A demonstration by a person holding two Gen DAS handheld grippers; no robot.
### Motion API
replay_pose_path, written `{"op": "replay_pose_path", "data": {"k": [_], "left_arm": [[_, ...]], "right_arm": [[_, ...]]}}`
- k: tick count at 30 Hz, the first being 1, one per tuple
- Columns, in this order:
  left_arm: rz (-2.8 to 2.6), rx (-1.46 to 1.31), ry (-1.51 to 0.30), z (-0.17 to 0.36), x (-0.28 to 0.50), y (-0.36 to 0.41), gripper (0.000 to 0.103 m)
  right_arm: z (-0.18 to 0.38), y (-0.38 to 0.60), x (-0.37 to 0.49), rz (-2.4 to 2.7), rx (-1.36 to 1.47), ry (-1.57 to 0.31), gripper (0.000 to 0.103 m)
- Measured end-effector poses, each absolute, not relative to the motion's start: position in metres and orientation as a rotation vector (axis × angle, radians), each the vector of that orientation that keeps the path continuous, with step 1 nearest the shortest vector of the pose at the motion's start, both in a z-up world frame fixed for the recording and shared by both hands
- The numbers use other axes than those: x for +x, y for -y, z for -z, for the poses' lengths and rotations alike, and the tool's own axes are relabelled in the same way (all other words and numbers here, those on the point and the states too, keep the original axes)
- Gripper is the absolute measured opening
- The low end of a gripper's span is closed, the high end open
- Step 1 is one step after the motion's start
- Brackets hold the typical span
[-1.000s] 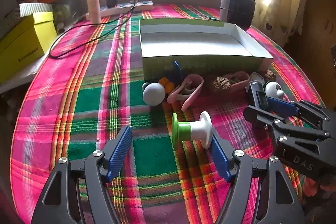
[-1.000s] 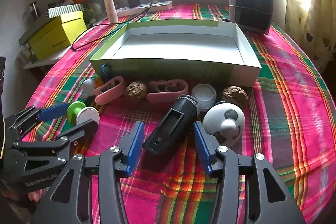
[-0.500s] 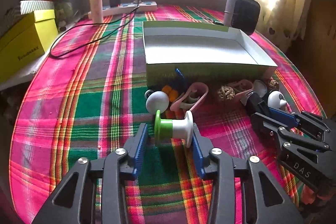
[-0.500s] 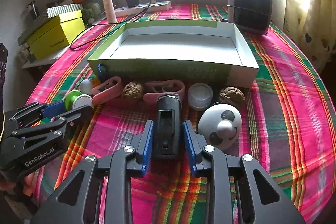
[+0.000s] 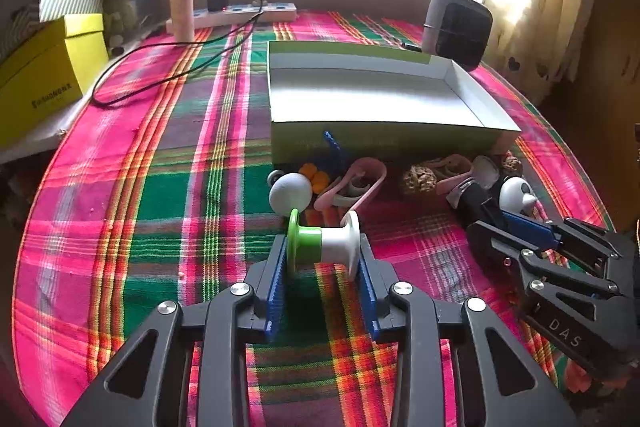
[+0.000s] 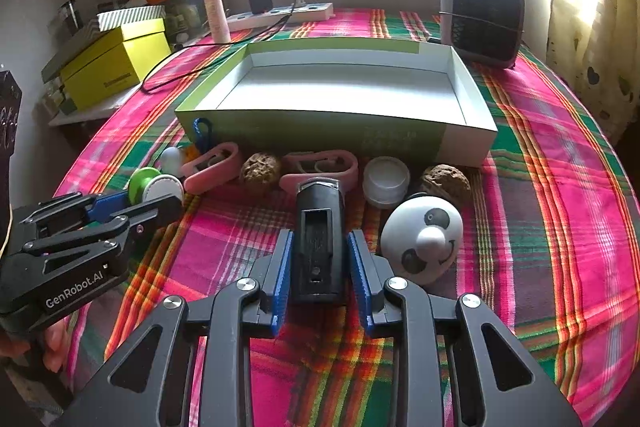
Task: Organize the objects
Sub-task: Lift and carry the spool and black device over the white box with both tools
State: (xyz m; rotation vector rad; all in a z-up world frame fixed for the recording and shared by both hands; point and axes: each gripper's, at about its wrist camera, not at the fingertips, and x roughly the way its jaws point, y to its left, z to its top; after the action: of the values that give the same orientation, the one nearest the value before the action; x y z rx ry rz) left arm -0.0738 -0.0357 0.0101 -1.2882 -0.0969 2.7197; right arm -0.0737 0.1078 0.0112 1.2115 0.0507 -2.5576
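Note:
My left gripper (image 5: 322,259) is shut on a green and white spool (image 5: 324,243), held by its two flanges just above the plaid cloth. My right gripper (image 6: 318,259) is shut on a black oblong device (image 6: 319,239) lying lengthwise between the pads. An open green and white box (image 6: 340,131) stands behind, empty inside. Along its front wall lie pink clips (image 6: 212,167), walnuts (image 6: 260,167), a white cap (image 6: 386,179) and a white ball (image 5: 290,191). A white panda-face dome (image 6: 422,239) sits right of the black device.
A small heater (image 6: 482,17) stands behind the box at the right. A power strip (image 6: 280,17) with a black cable, a tube (image 6: 215,9) and a yellow box (image 6: 116,67) are at the back left. The table edge curves away on both sides.
Both grippers have closed: the left on the spool, the right on the black device, which turned lengthwise between the pads. The left gripper moved forward towards the box.

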Motion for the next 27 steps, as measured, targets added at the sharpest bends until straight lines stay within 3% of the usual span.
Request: {"op": "replay_pose_path", "data": {"k": [27], "left_arm": [[-2.761, -1.154, 0.115, -0.056, -0.11, 0.031, 0.03]], "right_arm": [[-0.057, -0.11, -0.11, 2.557, 1.084, -0.022, 0.029]]}}
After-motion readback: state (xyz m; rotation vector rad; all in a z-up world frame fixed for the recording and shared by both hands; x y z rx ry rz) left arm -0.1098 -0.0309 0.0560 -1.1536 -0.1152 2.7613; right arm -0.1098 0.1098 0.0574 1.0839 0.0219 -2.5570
